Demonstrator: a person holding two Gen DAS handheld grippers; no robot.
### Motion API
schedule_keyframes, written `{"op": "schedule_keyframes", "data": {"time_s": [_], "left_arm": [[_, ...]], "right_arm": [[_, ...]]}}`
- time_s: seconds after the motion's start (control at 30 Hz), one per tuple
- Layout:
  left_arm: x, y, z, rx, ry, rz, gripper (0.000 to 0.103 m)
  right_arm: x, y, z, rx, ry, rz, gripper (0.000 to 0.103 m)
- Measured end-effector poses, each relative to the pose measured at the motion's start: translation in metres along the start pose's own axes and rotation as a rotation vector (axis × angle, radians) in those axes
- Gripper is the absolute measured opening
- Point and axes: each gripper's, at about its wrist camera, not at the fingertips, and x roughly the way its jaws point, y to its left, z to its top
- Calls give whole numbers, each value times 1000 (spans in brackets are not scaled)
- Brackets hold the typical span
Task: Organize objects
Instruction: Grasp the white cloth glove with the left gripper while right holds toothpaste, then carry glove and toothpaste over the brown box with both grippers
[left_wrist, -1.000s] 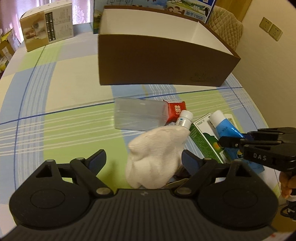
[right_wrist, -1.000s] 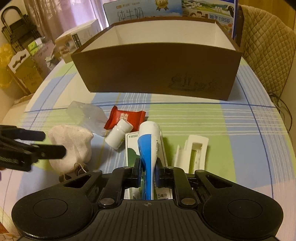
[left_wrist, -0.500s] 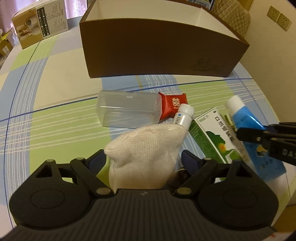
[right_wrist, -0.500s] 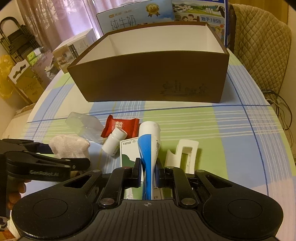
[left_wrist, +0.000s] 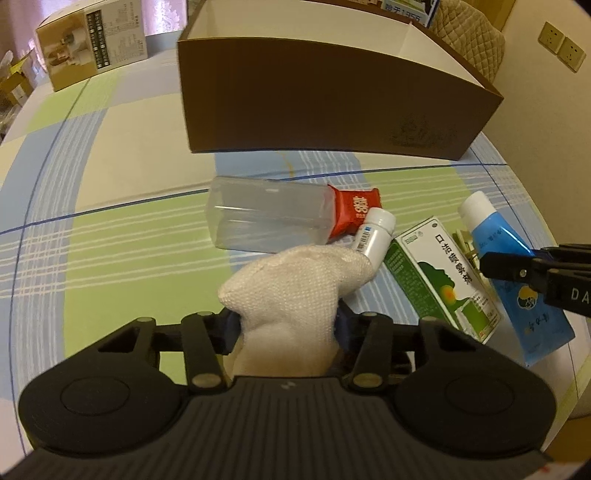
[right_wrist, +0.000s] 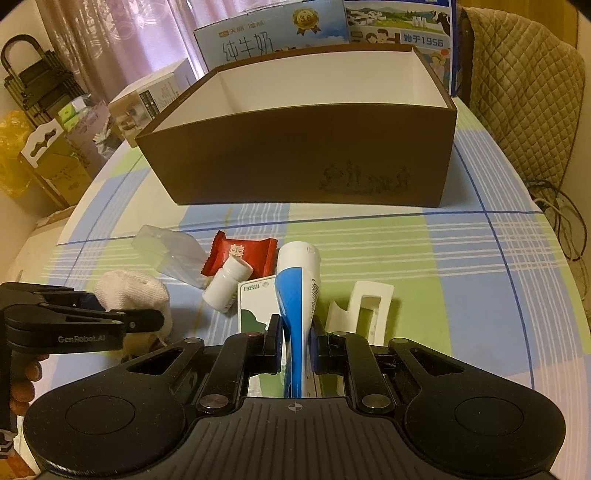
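My left gripper (left_wrist: 286, 325) is shut on a white knitted cloth (left_wrist: 295, 291), which also shows in the right wrist view (right_wrist: 129, 291). My right gripper (right_wrist: 295, 345) is shut on a blue and white tube (right_wrist: 295, 291), seen from the side in the left wrist view (left_wrist: 506, 266). A green and white medicine box (left_wrist: 443, 277), a small white bottle (left_wrist: 373, 236), a red candy packet (left_wrist: 354, 210) and a clear plastic case (left_wrist: 266, 221) lie on the checked tablecloth. The open brown cardboard box (left_wrist: 325, 99) stands behind them.
A white plastic holder (right_wrist: 365, 306) lies right of the tube. A printed carton (left_wrist: 92, 44) stands at the back left and milk cartons (right_wrist: 273, 37) stand behind the brown box. A quilted chair (right_wrist: 517, 92) is at the right.
My left gripper has moved forward around the white cloth and shut on it. My right gripper has kept hold of the tube and risen a little.
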Motion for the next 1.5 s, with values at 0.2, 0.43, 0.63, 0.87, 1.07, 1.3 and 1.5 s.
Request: {"op": "schedule_keyframes", "data": {"time_s": [0.2, 0.43, 0.63, 0.87, 1.07, 1.3, 1.5], "left_arm": [[-16, 13, 1, -37, -26, 17, 41], [-44, 27, 12, -76, -83, 37, 41], [-65, 30, 32, -81, -152, 33, 41], [-77, 22, 69, -55, -224, 21, 41], [-74, 15, 116, -27, -285, 26, 42], [-56, 12, 171, -2, -304, 47, 42], [-27, 14, 203, 10, -269, 63, 42]], "right_arm": [[-1, 0, 3, -7, -6, 13, 10], [-5, -2, 8, -9, -15, 28, 10], [-14, -8, 23, -1, -47, 41, 10], [-23, -18, 66, -14, -129, 36, 10], [-28, -27, 117, -41, -214, 28, 10], [-20, -39, 171, -60, -279, 9, 10], [4, -51, 203, -57, -283, -20, 10]]}}
